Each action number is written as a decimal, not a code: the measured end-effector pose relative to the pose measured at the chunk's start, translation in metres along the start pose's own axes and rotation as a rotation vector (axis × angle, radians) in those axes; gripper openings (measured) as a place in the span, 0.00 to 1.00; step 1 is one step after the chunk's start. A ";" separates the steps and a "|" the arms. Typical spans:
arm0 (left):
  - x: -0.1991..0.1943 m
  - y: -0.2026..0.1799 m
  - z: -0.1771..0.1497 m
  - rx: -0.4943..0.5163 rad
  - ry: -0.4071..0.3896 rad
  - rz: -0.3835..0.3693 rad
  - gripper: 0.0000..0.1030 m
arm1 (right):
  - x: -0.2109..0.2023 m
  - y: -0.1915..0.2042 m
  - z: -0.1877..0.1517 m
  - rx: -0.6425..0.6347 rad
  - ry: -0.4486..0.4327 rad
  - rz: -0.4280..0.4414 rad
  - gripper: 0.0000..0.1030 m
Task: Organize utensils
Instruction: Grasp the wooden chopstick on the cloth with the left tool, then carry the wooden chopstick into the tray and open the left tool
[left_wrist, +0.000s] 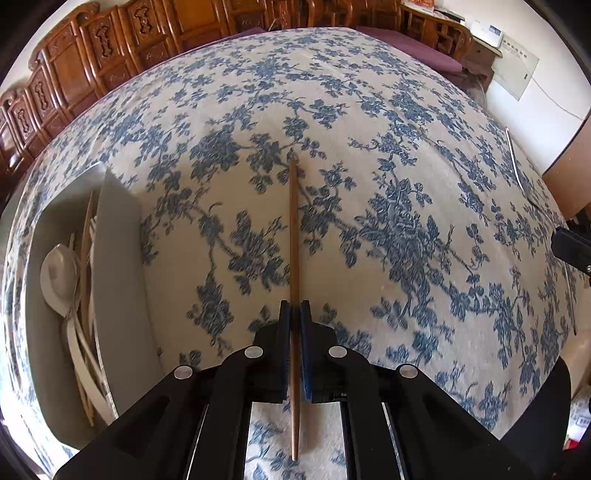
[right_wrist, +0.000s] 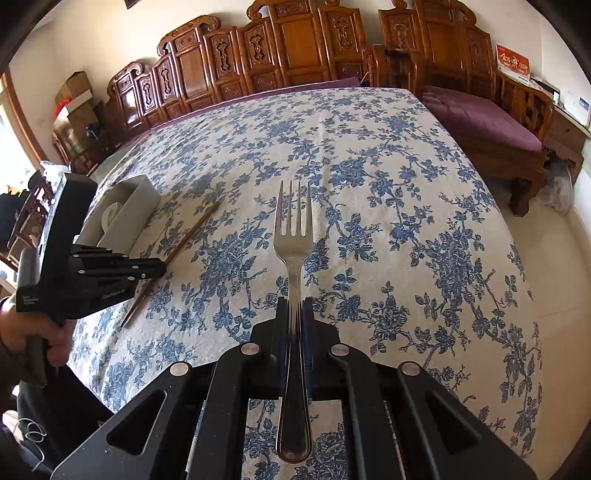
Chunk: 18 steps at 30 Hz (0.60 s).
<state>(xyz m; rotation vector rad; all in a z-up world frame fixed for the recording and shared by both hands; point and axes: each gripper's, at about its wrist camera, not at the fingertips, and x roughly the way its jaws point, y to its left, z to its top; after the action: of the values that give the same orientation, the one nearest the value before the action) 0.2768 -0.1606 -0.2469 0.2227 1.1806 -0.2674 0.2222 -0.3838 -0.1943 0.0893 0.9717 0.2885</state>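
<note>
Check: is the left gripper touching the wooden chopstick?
Touching. In the left wrist view the left gripper has its blue pads closed against both sides of the wooden chopstick, with no gap showing.

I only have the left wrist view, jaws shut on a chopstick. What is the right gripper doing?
Observer: The right gripper is shut on a metal fork, tines pointing away over the tablecloth.
Operator: Is the chopstick off the table?
Observer: From the right wrist view, the chopstick looks to lie on the cloth, passing under the left gripper.
Operator: Where does it point?
Observer: Its far end lies beside the grey utensil tray.
</note>
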 end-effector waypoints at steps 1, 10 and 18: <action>-0.004 0.003 -0.002 -0.007 -0.001 -0.005 0.04 | 0.000 0.001 0.000 -0.001 0.000 0.002 0.09; -0.049 0.015 -0.015 -0.016 -0.056 -0.025 0.04 | -0.006 0.019 0.002 -0.025 -0.014 0.033 0.09; -0.090 0.034 -0.022 -0.030 -0.120 -0.045 0.04 | -0.020 0.038 0.012 -0.076 -0.045 0.041 0.09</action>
<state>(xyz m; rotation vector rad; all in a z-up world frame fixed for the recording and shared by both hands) 0.2368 -0.1134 -0.1699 0.1518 1.0713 -0.2984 0.2140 -0.3524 -0.1641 0.0462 0.9141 0.3593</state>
